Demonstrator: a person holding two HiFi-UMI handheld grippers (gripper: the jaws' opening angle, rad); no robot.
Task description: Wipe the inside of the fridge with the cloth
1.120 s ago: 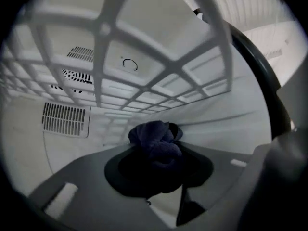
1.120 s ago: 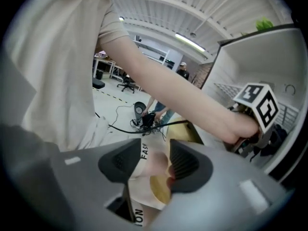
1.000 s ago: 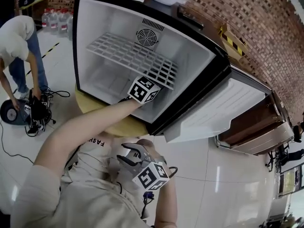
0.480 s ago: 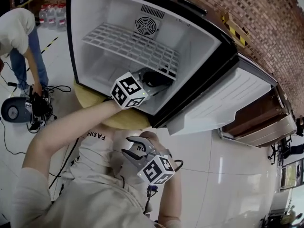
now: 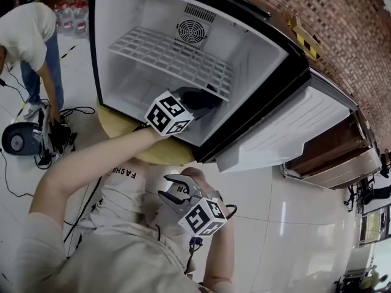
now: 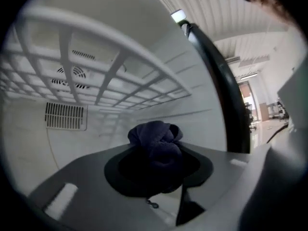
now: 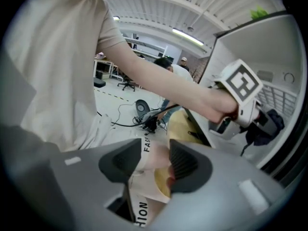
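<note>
The small fridge [image 5: 122, 23] stands open, with a white wire shelf [image 5: 171, 57] across its middle. My left gripper [image 5: 188, 104] reaches level into the space under that shelf, shut on a bunched dark navy cloth [image 5: 200, 96]. In the left gripper view the cloth [image 6: 155, 137] fills the jaws of the left gripper [image 6: 159, 172] close to the white inner wall. Those jaws have just eased open a little with the cloth still pinched. My right gripper [image 5: 173, 191] hangs by the person's chest, open with nothing in it [image 7: 155, 165]; only shirt shows behind.
The fridge door [image 5: 287, 133] swings out to the right. A round wooden table [image 5: 156, 154] bears the fridge. A fan grille [image 5: 193, 29] sits on the back wall. At far left a person [image 5: 30, 35] bends over gear and cables [image 5: 36, 142] on the floor.
The left gripper has slid leftward and a little lower under the shelf, and the cloth now shows beyond its marker cube. The right gripper has stayed put.
</note>
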